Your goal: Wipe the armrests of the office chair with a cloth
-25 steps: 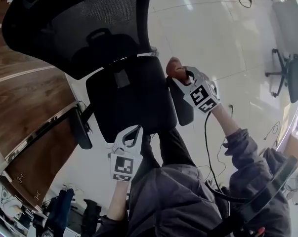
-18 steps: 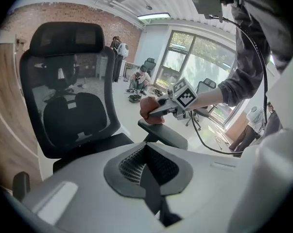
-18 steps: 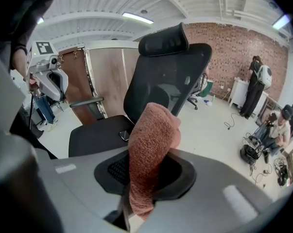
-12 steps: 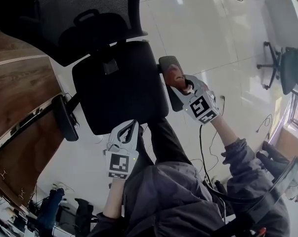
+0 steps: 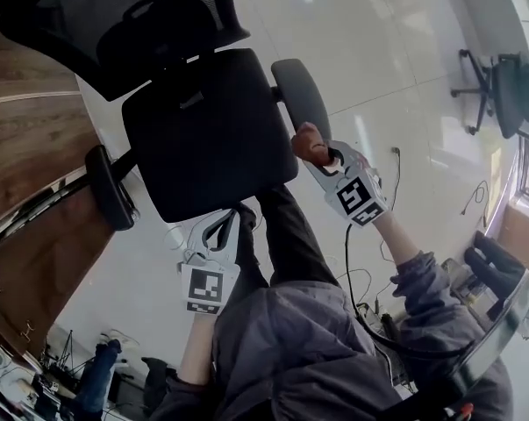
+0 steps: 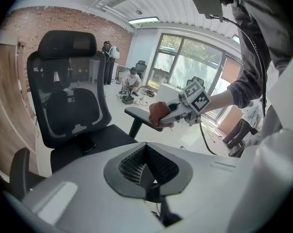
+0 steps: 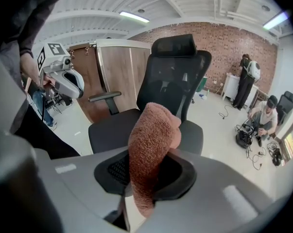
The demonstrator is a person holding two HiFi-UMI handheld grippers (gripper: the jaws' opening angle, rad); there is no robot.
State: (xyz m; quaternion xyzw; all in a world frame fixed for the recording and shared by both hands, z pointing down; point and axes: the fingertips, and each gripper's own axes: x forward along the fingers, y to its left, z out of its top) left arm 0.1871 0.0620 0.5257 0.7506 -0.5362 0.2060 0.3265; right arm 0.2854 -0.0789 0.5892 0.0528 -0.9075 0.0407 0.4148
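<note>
Head view: the right gripper (image 5: 324, 158) reaches forward from an outstretched arm, its fingers clamped on the rust-brown cloth (image 5: 309, 142). The cloth sits at the near end of the armrest (image 5: 300, 93) on the office chair (image 5: 207, 130). The left gripper (image 5: 232, 217) is held low beside the seat's front edge, well apart from the other armrest (image 5: 109, 188).

Left gripper view: the fingers (image 6: 131, 165) are pressed together with nothing between them. Beyond them the cloth meets the armrest's tip.

Right gripper view: the cloth stands up between the closed fingers (image 7: 112, 171), a fold hanging below them, with the seat behind.
</note>
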